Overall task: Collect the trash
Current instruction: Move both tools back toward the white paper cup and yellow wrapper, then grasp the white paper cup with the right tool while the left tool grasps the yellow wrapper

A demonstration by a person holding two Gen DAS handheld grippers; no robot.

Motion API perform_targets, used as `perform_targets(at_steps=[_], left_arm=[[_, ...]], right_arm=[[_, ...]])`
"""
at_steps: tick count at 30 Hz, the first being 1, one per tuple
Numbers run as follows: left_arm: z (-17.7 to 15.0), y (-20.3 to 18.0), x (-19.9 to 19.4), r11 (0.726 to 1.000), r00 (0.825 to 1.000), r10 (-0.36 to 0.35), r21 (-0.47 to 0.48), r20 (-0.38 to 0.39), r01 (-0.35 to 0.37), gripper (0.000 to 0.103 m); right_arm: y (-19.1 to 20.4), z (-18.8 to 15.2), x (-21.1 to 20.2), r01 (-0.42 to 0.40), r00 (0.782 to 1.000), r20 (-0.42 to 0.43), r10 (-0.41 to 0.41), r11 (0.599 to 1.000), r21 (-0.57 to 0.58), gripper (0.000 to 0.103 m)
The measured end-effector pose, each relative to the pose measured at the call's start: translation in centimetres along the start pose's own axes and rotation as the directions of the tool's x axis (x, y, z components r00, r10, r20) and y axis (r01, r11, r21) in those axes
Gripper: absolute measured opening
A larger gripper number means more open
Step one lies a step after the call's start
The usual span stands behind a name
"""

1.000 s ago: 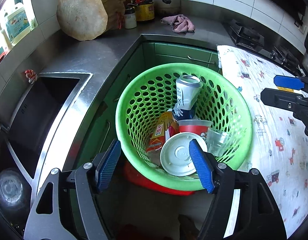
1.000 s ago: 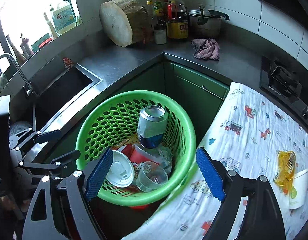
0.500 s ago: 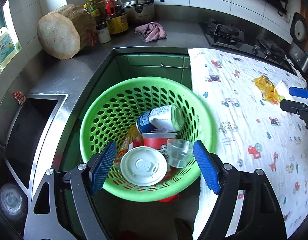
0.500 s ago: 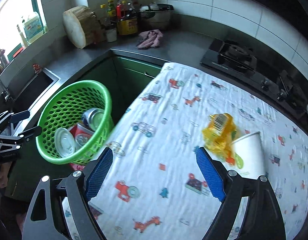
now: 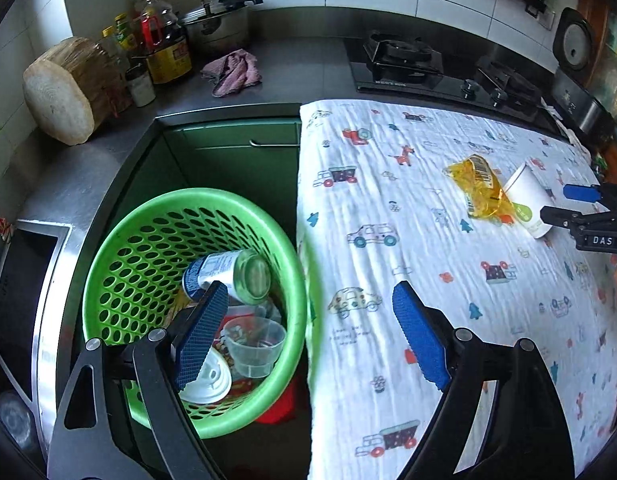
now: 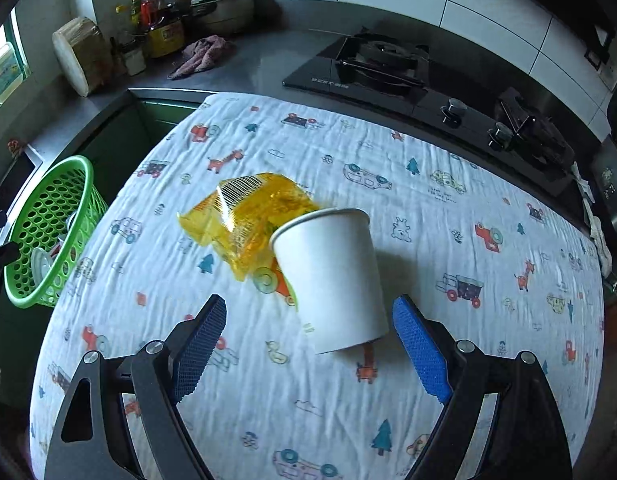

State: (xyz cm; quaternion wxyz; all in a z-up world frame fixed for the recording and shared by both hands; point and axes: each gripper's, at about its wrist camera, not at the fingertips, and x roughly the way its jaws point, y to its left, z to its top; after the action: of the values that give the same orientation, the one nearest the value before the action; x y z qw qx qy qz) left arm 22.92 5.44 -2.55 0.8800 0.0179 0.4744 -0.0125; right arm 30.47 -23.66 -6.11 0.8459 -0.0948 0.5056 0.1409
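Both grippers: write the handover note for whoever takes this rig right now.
Left gripper: open, empty, hovering between the green basket and the cloth-covered table.
Right gripper: open, empty, jaws either side of the white paper cup, not closed on it.
Already in the basket: drink can, clear plastic cup, white lid and a red-printed container underneath.
Left on the table: the paper cup, lying on its side, and the yellow plastic wrapper touching its rim.
Next, probably: close the right gripper on the cup, drop it in the basket, then fetch the wrapper.
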Motion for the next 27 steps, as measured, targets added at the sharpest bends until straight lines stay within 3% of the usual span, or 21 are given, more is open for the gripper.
perform_targets(at_steps=[9,14,27], left_arm=[[2.8,-4.1,1.4,0.999,0.999,-0.045,0.017,-0.010,0.045,0.083],[4.5,-6.6,2.3,0.997,0.997,-0.072,0.039,-0.009,0.072,0.083],[9.2,-14.0,6.8,0.984,0.986,-0.155,0.075,-0.067,0.159,0.085]], right_arm=[[-1.4,0.5,3.7,-0.020,0.999,-0.046,0.018,0.999,-0.047,0.081],[-2.2,0.6,4.6,-0.064,0.996,-0.059,0.061,0.997,-0.038,0.061],[-4.8,-2.3,0.9,-0.081,0.997,-0.012,0.081,0.997,-0.008,0.061]])
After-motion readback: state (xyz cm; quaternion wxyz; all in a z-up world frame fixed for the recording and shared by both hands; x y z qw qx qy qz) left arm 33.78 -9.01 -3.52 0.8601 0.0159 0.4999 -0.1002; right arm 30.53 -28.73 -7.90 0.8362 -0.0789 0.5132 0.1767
